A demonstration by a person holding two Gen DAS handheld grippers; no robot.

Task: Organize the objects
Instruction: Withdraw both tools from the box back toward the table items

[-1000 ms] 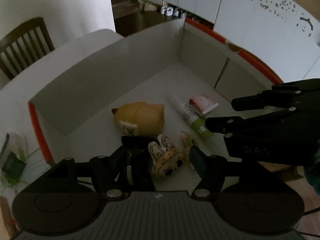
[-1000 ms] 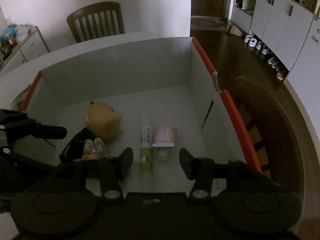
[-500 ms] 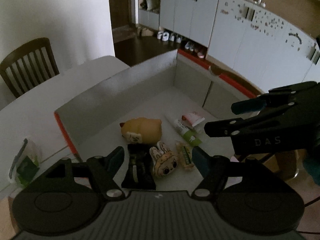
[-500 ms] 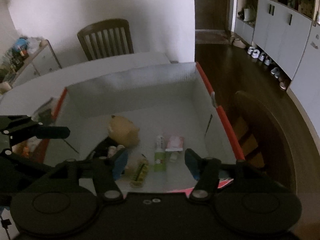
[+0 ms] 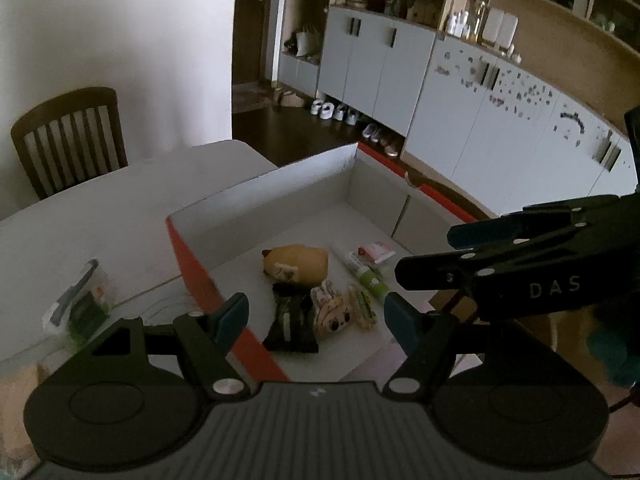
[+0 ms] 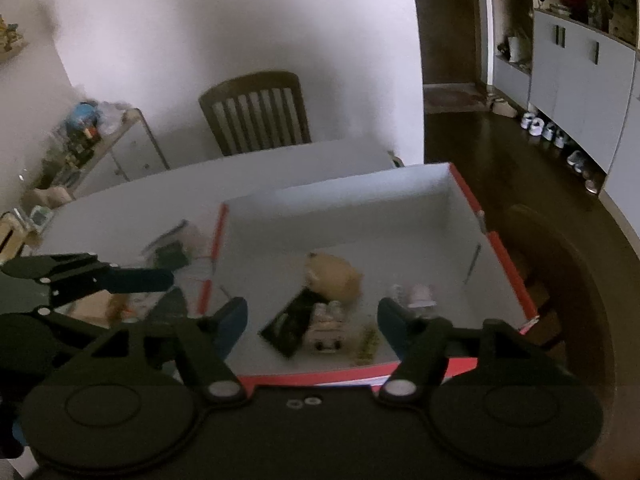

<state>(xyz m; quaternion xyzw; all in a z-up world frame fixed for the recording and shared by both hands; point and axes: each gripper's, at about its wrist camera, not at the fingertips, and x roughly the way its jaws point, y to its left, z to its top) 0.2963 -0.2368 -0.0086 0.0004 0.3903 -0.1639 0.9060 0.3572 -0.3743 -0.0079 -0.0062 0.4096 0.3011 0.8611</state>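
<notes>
Box of small things on the desk, both tools above it and empty

The box is white inside with red rims and sits on the white desk; on its floor lie a yellow plush, a black pouch, a bunny-faced doll, a green snack pack, a green-capped tube and a pink packet. The left tool and right tool are both spreading wider, nothing between the jaws.

Box open from above; far half of floor bare.
Items cluster near the front wall: yellow plush, black pouch, tube. Red-edged box walls ring them; table left of box holds clutter, possibly packets.
</notes>
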